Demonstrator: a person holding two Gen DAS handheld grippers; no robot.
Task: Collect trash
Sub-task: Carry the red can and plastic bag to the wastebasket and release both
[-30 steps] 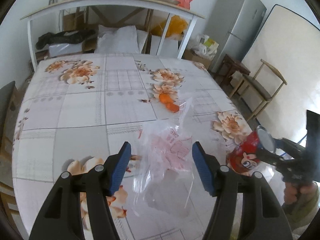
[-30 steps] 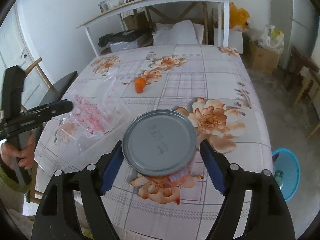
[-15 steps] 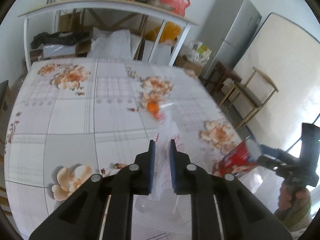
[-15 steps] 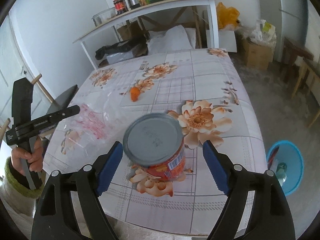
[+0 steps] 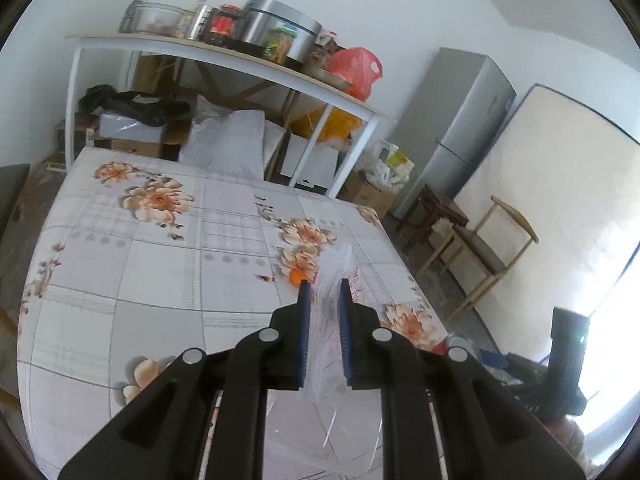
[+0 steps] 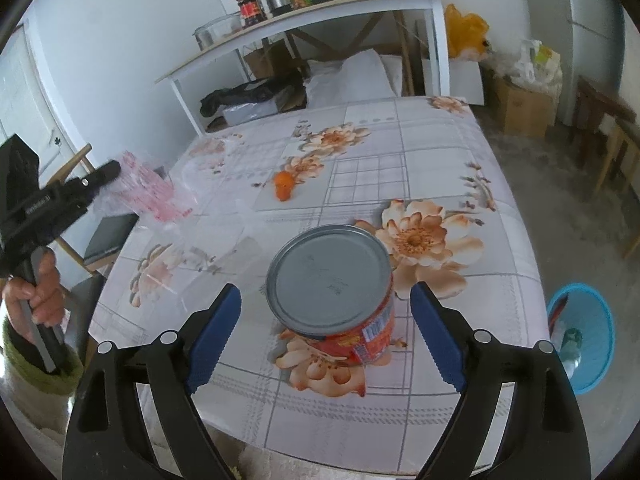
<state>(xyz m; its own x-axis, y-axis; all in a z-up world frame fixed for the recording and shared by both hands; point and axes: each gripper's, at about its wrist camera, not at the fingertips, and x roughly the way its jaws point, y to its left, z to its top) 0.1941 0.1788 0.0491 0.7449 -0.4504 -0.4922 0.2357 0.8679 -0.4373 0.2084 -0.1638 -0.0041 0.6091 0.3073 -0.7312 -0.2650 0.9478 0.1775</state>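
My left gripper (image 5: 325, 300) is shut on a clear plastic bag (image 5: 330, 276) with red print and holds it lifted above the floral table (image 5: 120, 280). The bag (image 6: 152, 196) and the left gripper (image 6: 108, 170) also show at the left of the right wrist view. My right gripper (image 6: 326, 312) is open, its blue pads on either side of a red tin can (image 6: 332, 292) with a grey lid that stands on the table near the front edge. The pads do not touch the can. An orange peel (image 6: 284, 186) lies mid-table, and also shows in the left wrist view (image 5: 297, 276).
A blue waste bin (image 6: 584, 336) stands on the floor right of the table. A dark chair (image 6: 108, 236) is at the table's left side. A white shelf (image 5: 224, 60) with jars and a pot stands behind the table. A fridge (image 5: 460, 128) and a wooden chair (image 5: 488, 248) are at the right.
My left gripper shut on the plastic bag and lifted it off the table. My right gripper drew back a little from the can and stayed open.
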